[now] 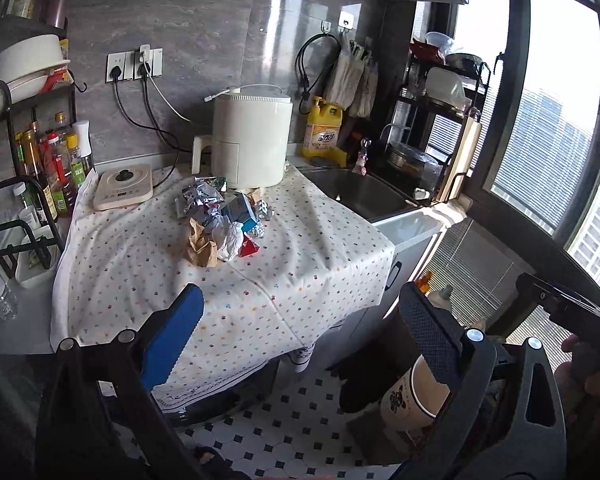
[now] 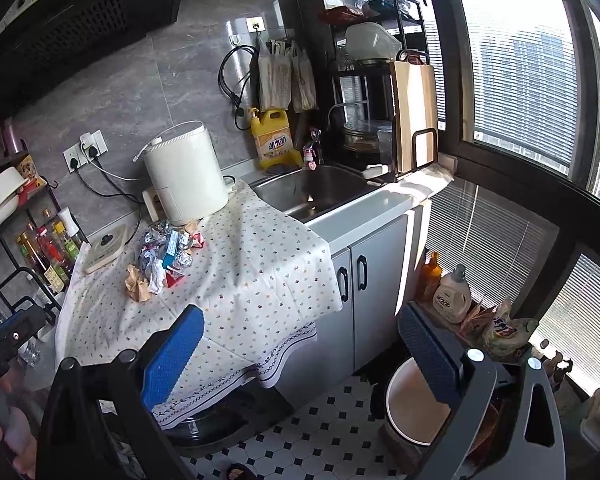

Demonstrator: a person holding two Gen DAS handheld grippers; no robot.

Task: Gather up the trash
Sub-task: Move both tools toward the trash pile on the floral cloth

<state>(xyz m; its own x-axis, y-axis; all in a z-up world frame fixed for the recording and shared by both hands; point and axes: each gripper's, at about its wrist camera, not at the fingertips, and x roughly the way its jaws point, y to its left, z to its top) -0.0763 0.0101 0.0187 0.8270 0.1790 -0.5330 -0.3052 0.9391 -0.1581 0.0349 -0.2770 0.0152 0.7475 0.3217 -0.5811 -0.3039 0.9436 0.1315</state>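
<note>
Both grippers hang in front of me with nothing between their fingers. My left gripper (image 1: 300,340) has its blue-padded fingers spread wide, and my right gripper (image 2: 300,344) is spread just as wide; both sit over the near edge of the white cloth dotted with small coloured flowers (image 1: 148,248) that covers the counter.

The trash is a heap of crumpled silver foil wrappers, white tissue and scraps of packaging (image 1: 220,220), lying on the cloth well beyond both sets of fingers, just in front of the tall cream-white cylindrical appliance (image 1: 252,140). A torn piece of brown paper (image 1: 202,246) touches the near side of the heap, and a small red carton (image 1: 250,248) lies at its right edge. From the right wrist view the same heap (image 2: 164,256) sits left of centre.

A flat cream scale-like device with a black knob (image 1: 122,186) rests left of the heap. A round cream bin with a flower print (image 1: 408,392) stands on the tiled floor beneath my right-hand finger, beside the steel sink (image 2: 320,192) cabinet.
</note>
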